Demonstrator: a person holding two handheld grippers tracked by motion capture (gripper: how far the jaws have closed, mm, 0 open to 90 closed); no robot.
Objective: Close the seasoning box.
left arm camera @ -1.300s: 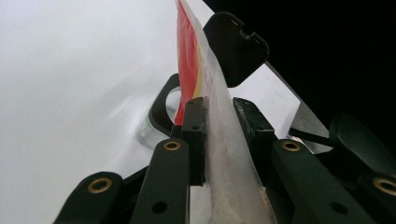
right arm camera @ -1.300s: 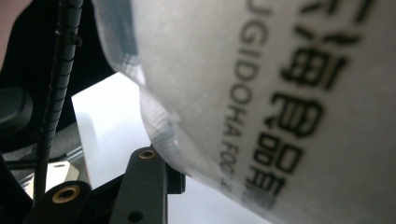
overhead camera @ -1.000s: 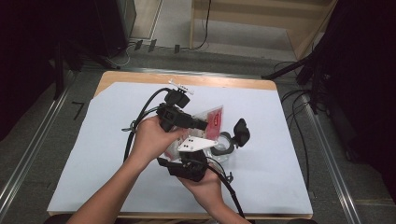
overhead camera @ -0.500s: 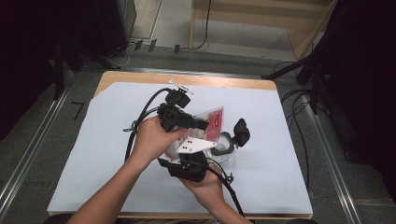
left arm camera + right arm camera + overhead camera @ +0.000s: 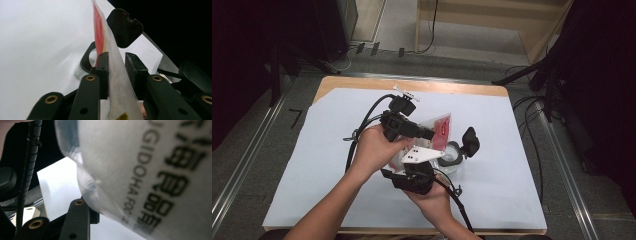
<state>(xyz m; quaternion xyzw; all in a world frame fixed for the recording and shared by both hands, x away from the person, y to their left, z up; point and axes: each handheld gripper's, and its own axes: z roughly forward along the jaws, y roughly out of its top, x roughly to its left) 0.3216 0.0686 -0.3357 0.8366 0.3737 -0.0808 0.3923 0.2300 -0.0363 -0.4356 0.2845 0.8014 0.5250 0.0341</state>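
A clear plastic pouch (image 5: 439, 131) with a red printed part stands on edge over the white sheet. My left gripper (image 5: 427, 134) is shut on it; in the left gripper view the pouch (image 5: 115, 75) runs up between the two black pads of the left gripper (image 5: 116, 72). Just beyond it sits a small clear jar (image 5: 452, 157) with its black flip lid (image 5: 470, 141) swung open. My right gripper (image 5: 428, 159) comes from below, under its grey plate. In the right gripper view the pouch (image 5: 150, 170) lies against one pad and hides the other jaw of the right gripper (image 5: 120, 217).
A white sheet (image 5: 512, 190) covers the wooden table (image 5: 362, 81). Black cables (image 5: 362, 125) trail from both grippers across the sheet. Metal rails (image 5: 242, 165) run along both sides of the table, with dark stands and cables on the floor beyond.
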